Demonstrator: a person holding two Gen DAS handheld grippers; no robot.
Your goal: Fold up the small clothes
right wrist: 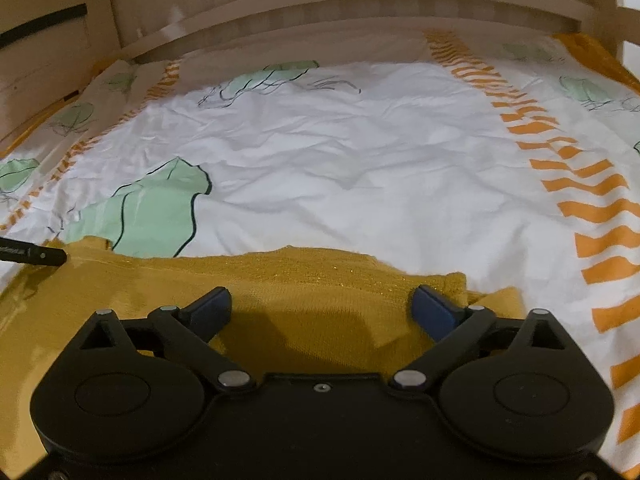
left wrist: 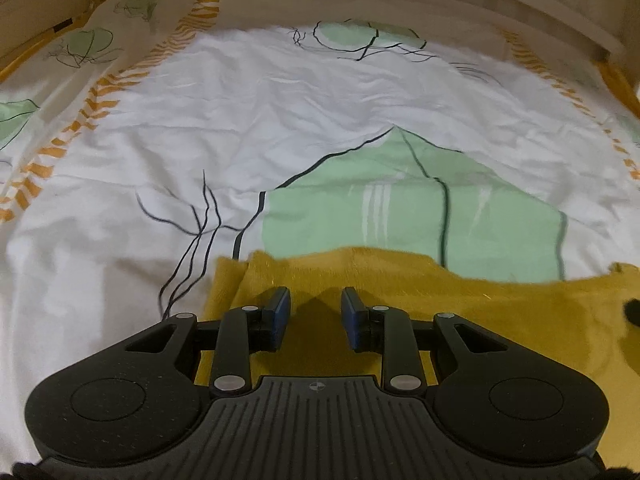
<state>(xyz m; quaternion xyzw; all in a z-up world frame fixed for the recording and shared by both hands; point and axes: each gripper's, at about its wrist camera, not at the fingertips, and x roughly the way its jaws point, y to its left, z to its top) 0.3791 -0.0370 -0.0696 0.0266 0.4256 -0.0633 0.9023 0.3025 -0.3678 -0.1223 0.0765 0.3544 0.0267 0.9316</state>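
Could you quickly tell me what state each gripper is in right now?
Left gripper: open, narrow gap, nothing held, above the yellow garment.
Right gripper: wide open, nothing held, above the same garment.

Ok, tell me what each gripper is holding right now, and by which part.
Nothing is held. The left gripper has its jaws apart above the mustard knit garment, no cloth between them. The right gripper has its jaws spread wide over the same garment.

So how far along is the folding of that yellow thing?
Early or midway, I'd guess. The mustard knit garment lies spread on the patterned bedsheet, its far edge looking doubled over, though I can't confirm a fold. Nothing is in hand: the right tongs gape wide above it and the left tongs stand apart, gripping nothing. A compact folded bundle isn't there yet.
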